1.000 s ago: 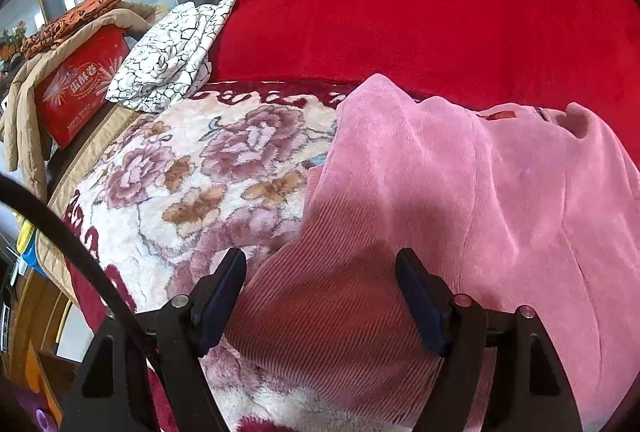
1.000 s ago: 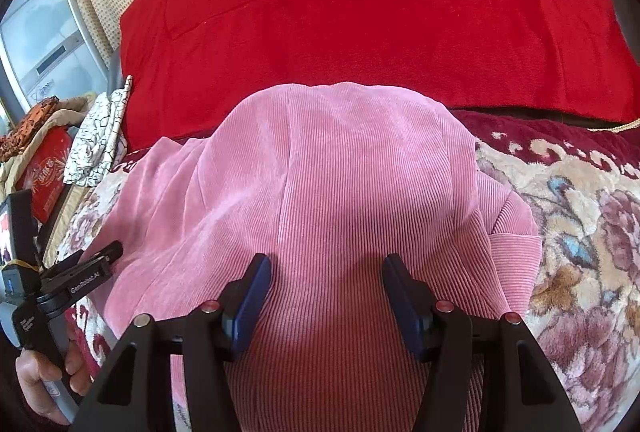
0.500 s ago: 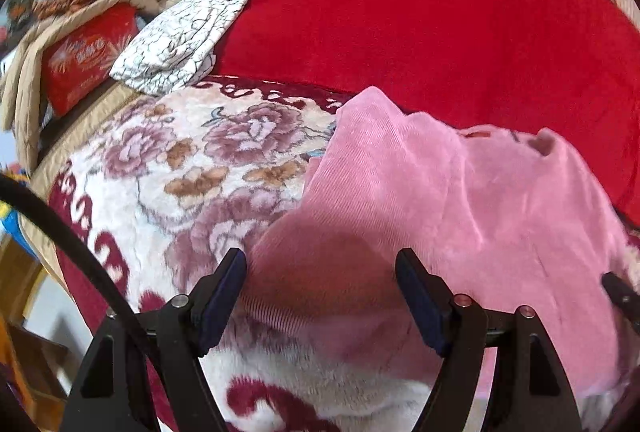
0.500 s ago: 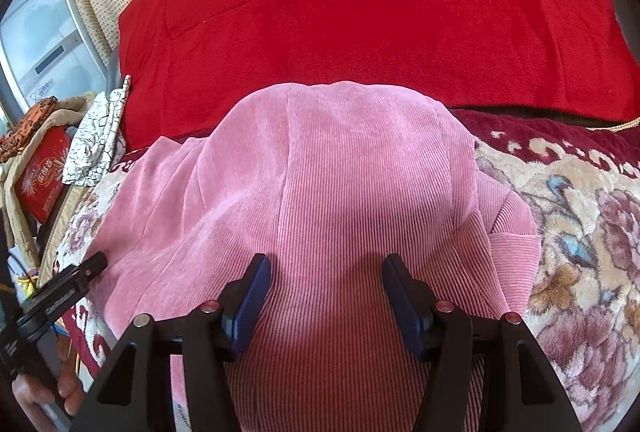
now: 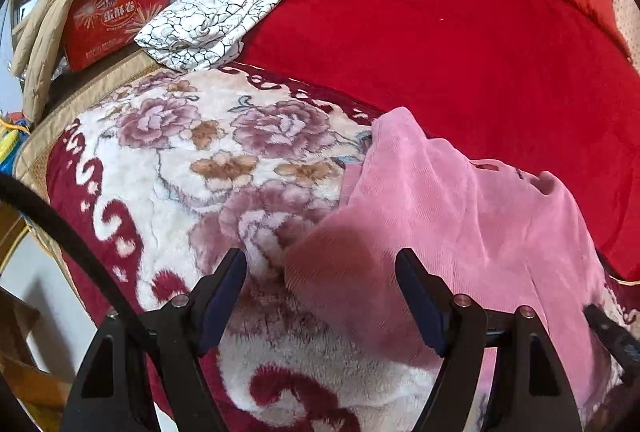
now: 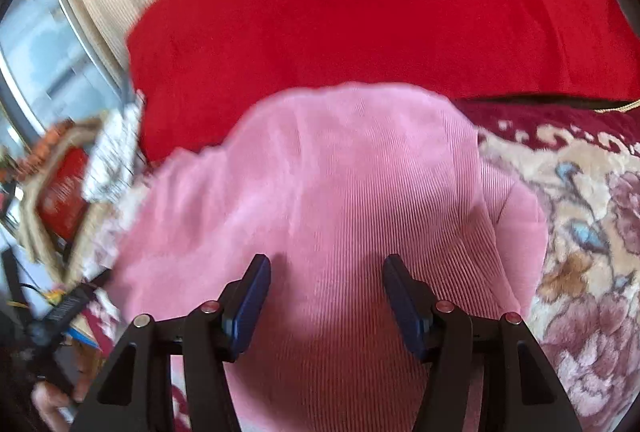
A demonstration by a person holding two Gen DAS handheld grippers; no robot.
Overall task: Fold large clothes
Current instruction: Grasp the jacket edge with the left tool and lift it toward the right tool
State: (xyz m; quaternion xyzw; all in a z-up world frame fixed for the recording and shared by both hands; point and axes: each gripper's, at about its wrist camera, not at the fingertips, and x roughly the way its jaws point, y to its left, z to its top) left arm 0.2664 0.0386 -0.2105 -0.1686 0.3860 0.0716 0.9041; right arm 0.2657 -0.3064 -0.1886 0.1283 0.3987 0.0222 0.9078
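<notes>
- pink ribbed garment (image 5: 460, 216) lies spread on the floral blanket (image 5: 192, 167), its far edge against the red cushion (image 5: 440, 31).
- surface is loosely rumpled, with soft folds; its near corner droops toward the blanket's front edge.
- right-wrist view shows its corduroy-like ribs (image 6: 340, 199).

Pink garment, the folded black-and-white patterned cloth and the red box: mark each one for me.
Pink garment (image 6: 340, 199): right wrist view, middle of its ribbed surface.
Black-and-white patterned cloth (image 5: 204, 25): left wrist view, centre of the folded pile.
Red box (image 5: 114, 17): left wrist view, its printed front face.
</notes>
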